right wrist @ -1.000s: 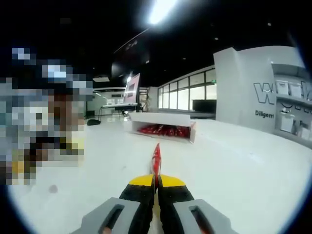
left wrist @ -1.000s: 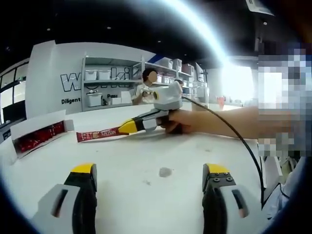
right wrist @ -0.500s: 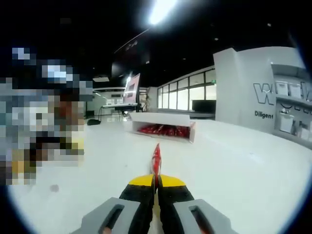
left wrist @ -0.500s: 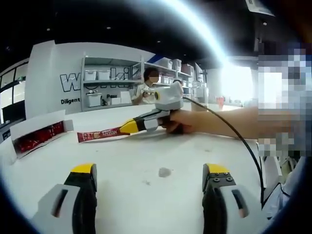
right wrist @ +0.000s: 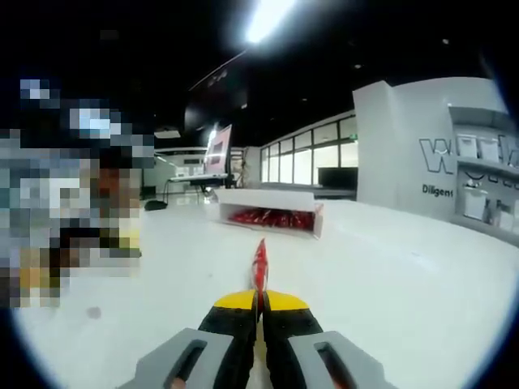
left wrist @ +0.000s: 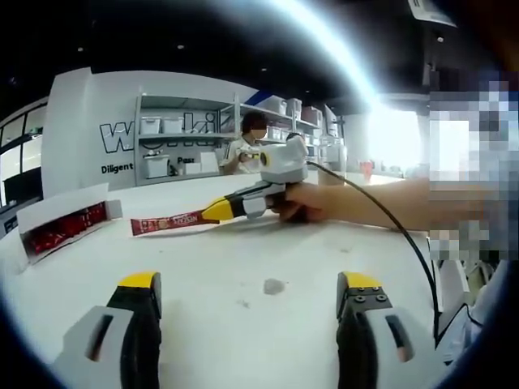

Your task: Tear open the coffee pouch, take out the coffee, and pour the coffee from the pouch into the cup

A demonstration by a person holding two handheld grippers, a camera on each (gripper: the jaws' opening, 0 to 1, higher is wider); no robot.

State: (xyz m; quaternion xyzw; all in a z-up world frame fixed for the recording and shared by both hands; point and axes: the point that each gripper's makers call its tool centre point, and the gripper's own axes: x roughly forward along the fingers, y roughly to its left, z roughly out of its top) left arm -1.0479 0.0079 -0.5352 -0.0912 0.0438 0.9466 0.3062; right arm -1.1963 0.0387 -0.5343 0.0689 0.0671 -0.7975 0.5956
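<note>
Over the white table [left wrist: 243,275], the right gripper [left wrist: 217,211] is held up by a hand [left wrist: 304,201], and its yellow tips are pinched tight on one end of the red coffee pouch [left wrist: 166,222]. The pouch sticks out flat and long from the tips, just above the table top. In the right gripper view the same pouch [right wrist: 259,263] is seen edge-on, poking straight out from the shut jaws of the right gripper [right wrist: 259,301].

The left gripper [left wrist: 247,284] waits low and near, with its two jaws spread wide and nothing between them. It is well apart from the pouch.

Farther back on the table sits a white box [right wrist: 272,207] with more red packets inside. In the left gripper view the box [left wrist: 61,223] is off to the side. No cup can be seen.

The pouch looks whole, so the tearing step has not begun. I think the job now is getting a second hold on it. The left gripper would need to go to the free end of the pouch, close on it near the top edge, and then the two would pull apart to rip it
</note>
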